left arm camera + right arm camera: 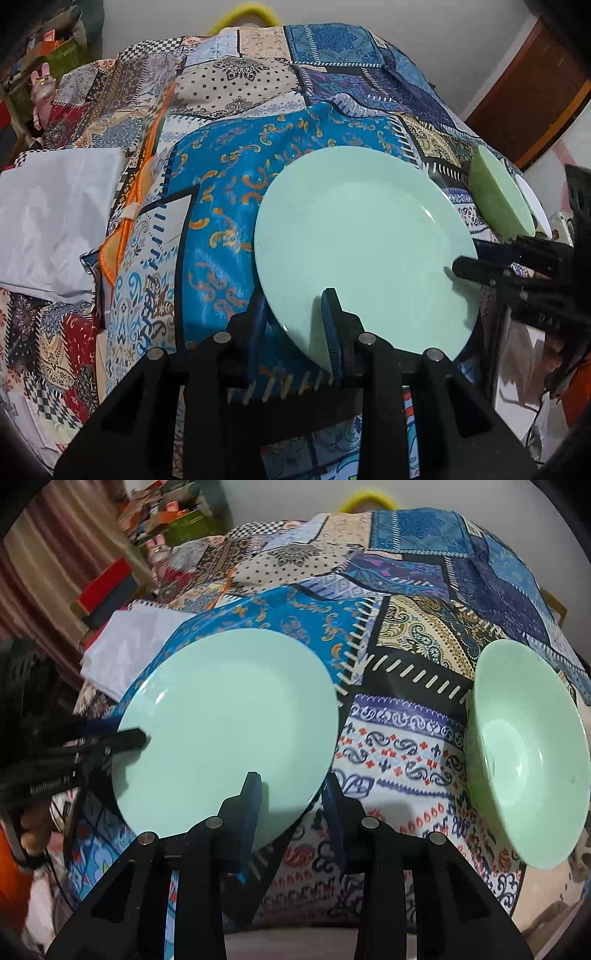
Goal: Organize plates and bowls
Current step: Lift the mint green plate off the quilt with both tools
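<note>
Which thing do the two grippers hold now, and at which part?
Both straddle the rim of the mint plate: left gripper at its near-left edge, right gripper at the near-right edge. Whether either actually clamps it cannot be told.

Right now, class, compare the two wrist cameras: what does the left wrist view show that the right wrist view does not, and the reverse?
Only the left wrist view: a pink rabbit toy at far left, and a white plate behind the green bowl, which is seen from outside. Only the right wrist view: the bowl's hollow inside and a red box. Both: the mint plate on the patchwork cloth, with the left gripper and right gripper straddling its rim.
</note>
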A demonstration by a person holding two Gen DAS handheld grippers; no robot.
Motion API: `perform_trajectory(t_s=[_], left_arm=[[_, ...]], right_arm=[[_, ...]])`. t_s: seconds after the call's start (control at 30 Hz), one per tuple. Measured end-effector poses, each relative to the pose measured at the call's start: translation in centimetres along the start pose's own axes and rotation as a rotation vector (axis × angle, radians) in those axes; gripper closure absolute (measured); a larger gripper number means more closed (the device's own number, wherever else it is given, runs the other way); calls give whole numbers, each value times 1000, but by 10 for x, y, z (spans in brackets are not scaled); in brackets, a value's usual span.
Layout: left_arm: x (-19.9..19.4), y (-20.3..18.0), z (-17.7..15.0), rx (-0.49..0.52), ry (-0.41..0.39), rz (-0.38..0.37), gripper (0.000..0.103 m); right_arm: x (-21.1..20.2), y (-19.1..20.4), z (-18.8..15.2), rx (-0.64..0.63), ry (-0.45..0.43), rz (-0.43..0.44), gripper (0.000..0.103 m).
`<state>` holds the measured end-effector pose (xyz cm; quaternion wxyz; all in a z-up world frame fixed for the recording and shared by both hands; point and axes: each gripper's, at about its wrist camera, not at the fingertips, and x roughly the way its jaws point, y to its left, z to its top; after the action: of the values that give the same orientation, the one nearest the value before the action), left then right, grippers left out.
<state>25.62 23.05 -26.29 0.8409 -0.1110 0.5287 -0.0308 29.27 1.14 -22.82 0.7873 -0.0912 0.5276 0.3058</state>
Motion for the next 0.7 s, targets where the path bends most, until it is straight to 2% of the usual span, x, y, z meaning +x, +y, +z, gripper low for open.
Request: perform_trajectory(t_s=[0.37,0.5,0.7], left_arm=[[7,-1,3,-12,-28,-6,73],[5,-4,4,-24,-29,12,73],[-6,-5,-2,-65,-30,-18,73]], right_arm=[[14,4,13,-8,-5,-38,71],[7,6,7,-11,-9,-41,72],[-10,8,-3,3,-33,-27,73]])
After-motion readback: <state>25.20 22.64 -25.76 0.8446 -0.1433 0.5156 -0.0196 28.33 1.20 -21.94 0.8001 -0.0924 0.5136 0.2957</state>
